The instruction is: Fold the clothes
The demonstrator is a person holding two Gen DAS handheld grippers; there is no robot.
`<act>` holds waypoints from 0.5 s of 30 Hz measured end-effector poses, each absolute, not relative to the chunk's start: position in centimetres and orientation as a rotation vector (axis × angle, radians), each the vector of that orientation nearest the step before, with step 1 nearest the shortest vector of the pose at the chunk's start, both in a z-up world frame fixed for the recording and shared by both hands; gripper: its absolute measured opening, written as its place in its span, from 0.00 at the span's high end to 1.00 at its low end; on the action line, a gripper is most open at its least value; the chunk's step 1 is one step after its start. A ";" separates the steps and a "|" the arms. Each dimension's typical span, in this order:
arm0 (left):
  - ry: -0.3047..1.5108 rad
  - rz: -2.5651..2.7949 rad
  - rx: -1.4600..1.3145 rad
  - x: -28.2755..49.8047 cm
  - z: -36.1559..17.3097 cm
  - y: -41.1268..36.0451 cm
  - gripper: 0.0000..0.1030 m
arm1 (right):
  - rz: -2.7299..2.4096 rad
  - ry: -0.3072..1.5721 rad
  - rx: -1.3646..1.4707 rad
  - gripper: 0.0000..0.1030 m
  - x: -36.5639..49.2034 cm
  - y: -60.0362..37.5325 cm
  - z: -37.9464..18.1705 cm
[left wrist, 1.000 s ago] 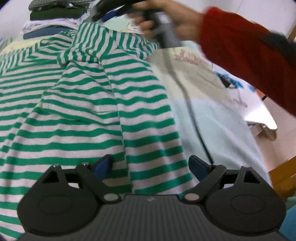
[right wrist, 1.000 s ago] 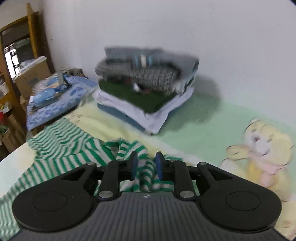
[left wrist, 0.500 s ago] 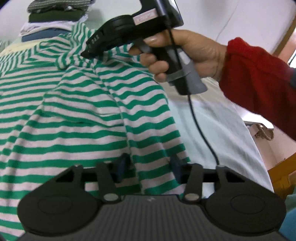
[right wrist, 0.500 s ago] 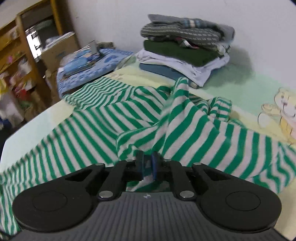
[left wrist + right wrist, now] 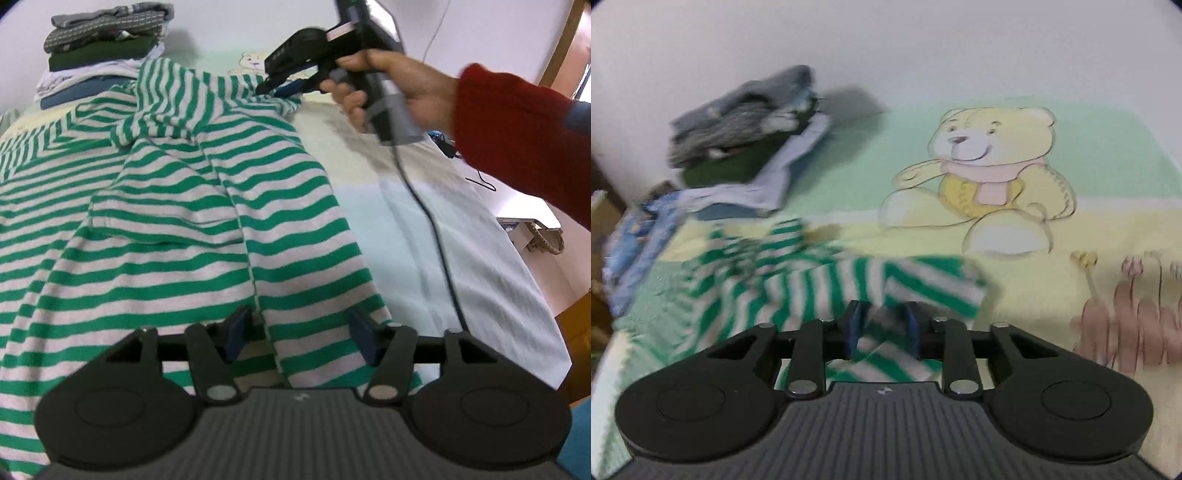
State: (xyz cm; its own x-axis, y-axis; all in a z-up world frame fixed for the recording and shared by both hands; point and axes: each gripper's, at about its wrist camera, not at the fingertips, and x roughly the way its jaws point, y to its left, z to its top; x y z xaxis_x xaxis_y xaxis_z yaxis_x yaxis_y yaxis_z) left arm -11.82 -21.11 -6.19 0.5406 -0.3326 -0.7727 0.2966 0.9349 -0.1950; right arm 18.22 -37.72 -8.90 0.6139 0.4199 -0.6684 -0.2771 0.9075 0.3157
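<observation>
Left wrist cam gives me the big picture: the green-striped shirt [image 5: 207, 206] is spread over the bed sheet [image 5: 443, 236], and my left gripper [image 5: 299, 332] sits at its near hem with the fingers spread wide, fabric lying between them but not pinched. That view also shows the right gripper [image 5: 284, 83] from outside, gripped by a hand [image 5: 391, 85] in a red sleeve [image 5: 524, 122], with its tips at the shirt's far corner up by the collar end. From there I honestly can't tell whether the tips are closed.

The right wrist cam settles it: the right gripper [image 5: 882, 328] has its blue pads apart with a fold of striped cloth running loosely between them, so it's not clamped. Only this view shows the teddy bear print [image 5: 982, 173] on the sheet, just beyond the shirt's edge.

The right view is smeared, so the folded clothes pile [image 5: 746, 136] near the wall is a blur there; it's sharper in the left view [image 5: 107, 48], behind the shirt. The shirt's left side runs out of frame in the left view, so I can't see where it ends.

Open sheet lies to the right of the shirt, with a cable [image 5: 432, 229] trailing across it, and the bed edge drops off further right.
</observation>
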 end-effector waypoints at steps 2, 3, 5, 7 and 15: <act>0.929 -0.370 -0.038 -11.8 -6.2 -21.1 0.37 | 0.388 0.777 0.134 0.77 18.9 -37.1 -8.9; 0.931 -0.368 -0.036 -11.9 -6.2 -21.2 0.37 | 0.380 0.758 0.107 0.77 19.2 -36.8 -8.8; 0.938 -0.368 -0.040 -11.7 -6.2 -21.1 0.37 | 0.378 0.734 0.052 0.77 19.2 -36.1 -8.8; 0.943 -0.360 -0.056 -11.4 -6.1 -20.7 0.37 | 0.340 0.713 0.013 0.77 18.9 -36.0 -8.1; 0.893 -0.280 -0.118 -8.3 -4.4 -17.1 0.32 | 0.543 0.631 -0.076 0.68 14.3 -31.8 -5.9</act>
